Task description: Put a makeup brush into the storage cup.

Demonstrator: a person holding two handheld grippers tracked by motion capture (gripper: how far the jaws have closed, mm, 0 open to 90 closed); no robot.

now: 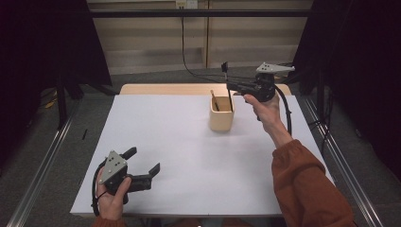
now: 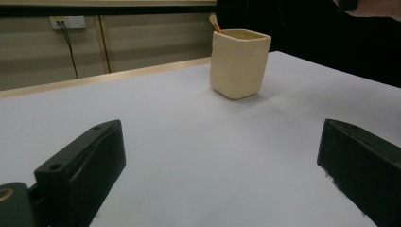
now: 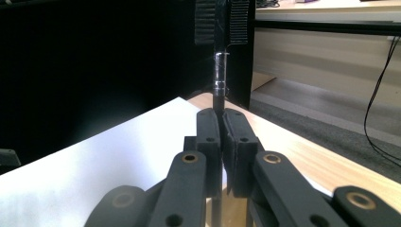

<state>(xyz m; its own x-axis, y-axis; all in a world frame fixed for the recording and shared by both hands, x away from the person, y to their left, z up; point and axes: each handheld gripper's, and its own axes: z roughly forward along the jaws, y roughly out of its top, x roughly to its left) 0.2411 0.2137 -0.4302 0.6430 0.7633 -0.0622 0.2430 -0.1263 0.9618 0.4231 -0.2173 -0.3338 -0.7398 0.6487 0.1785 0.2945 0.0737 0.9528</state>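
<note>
We can't see the brush tip, it's down in the cup upper right, beside a stick. Right gripper pinches it; left gripper gapes, nothing held.

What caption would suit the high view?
Right gripper holds a black brush above a cream cup; left gripper waits open.

Even overhead light falls on the white rectangular tabletop, leaving soft shadows beneath the cream ceramic cup. Black curtains at both sides stay dim. Close-up black jaws look blurred.
</note>
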